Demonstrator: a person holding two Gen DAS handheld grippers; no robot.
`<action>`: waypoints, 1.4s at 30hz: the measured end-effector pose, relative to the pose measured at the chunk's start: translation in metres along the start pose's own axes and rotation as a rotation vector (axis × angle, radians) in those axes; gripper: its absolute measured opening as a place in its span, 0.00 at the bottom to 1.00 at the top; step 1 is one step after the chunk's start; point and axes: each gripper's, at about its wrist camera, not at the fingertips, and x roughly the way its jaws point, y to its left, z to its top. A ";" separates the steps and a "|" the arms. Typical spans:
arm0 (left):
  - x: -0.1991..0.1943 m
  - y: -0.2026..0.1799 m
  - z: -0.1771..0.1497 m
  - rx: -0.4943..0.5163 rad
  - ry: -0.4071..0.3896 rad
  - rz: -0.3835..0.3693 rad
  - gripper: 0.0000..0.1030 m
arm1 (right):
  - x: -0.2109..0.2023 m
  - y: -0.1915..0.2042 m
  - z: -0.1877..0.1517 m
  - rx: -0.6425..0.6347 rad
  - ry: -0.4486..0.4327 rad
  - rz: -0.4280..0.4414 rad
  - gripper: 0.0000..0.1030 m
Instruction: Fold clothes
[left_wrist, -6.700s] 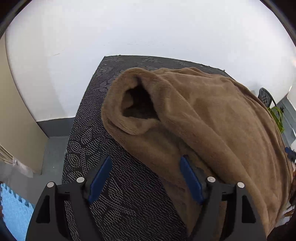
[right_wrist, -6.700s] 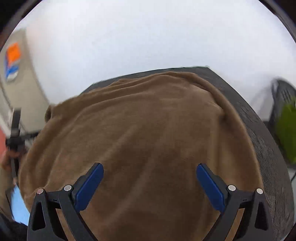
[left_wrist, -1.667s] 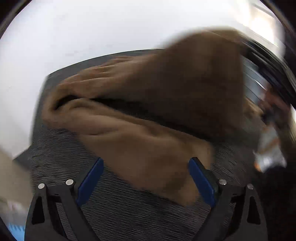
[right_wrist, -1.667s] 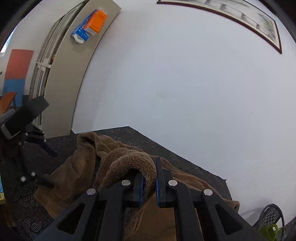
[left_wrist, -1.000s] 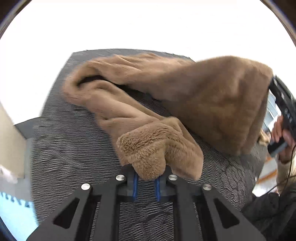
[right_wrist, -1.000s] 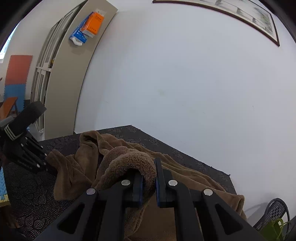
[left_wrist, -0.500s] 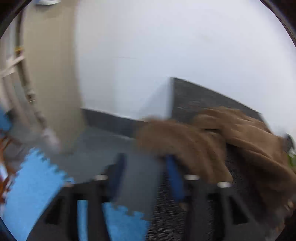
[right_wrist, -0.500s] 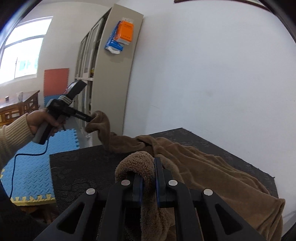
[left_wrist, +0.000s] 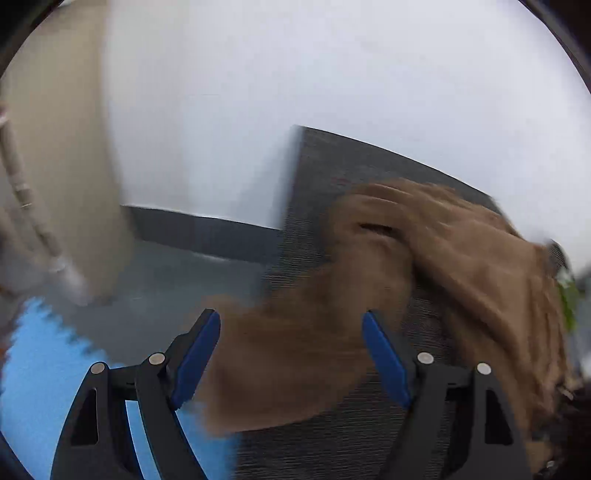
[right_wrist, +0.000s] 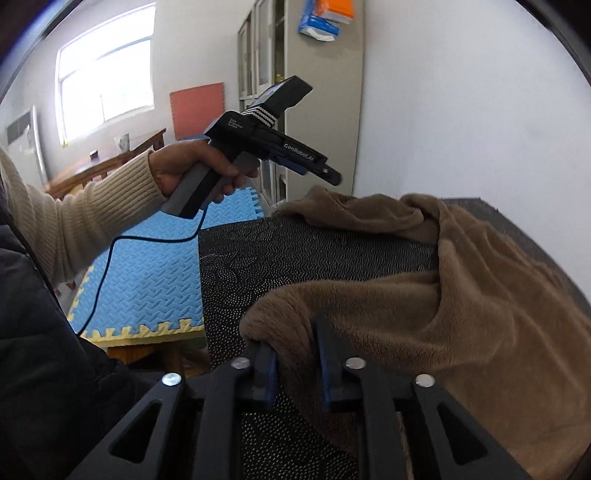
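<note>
We see a brown fleece garment (right_wrist: 461, 295) lying on a dark patterned table (right_wrist: 295, 254) that stands against a white wall (right_wrist: 461, 92).

From the right wrist view, the garment covers the table's right side and runs along its far edge, with 1 end reaching the far left corner. A rolled fold of it comes toward the near edge, where the right gripper (right_wrist: 297, 363) points down at it. Its jaws are opening and stand narrow; the fold lies over and between the 2 blue pads (right_wrist: 271, 373), but we cannot tell whether they press on it. The middle of the table is bare.

The left gripper (right_wrist: 328, 176) hangs above the far left corner, just over that end of the garment, held in a hand (right_wrist: 192, 168) with a cream ribbed sleeve (right_wrist: 74, 214). A cable (right_wrist: 110, 258) drops from its grip.

The left wrist view is blurred. There the left gripper (left_wrist: 291, 354) has its jaws wide and opening, and the garment (left_wrist: 406, 277) lies below and beyond them, its end hanging past the table's left edge; the pads (left_wrist: 195, 354) are apart from it.

Past the table's left edge we see a blue foam mat (right_wrist: 147, 273) on the floor, and a beige cabinet (right_wrist: 317, 110) against the wall at the far left.
</note>
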 end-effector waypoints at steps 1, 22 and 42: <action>0.004 -0.013 0.003 0.021 0.013 -0.052 0.80 | -0.002 -0.002 -0.002 0.022 -0.005 0.010 0.60; 0.138 -0.086 0.077 -0.191 0.332 -0.395 0.80 | -0.021 -0.031 -0.034 0.282 -0.060 0.006 0.85; 0.158 -0.095 0.118 -0.119 0.192 -0.316 0.13 | -0.021 -0.040 -0.035 0.384 -0.103 0.044 0.85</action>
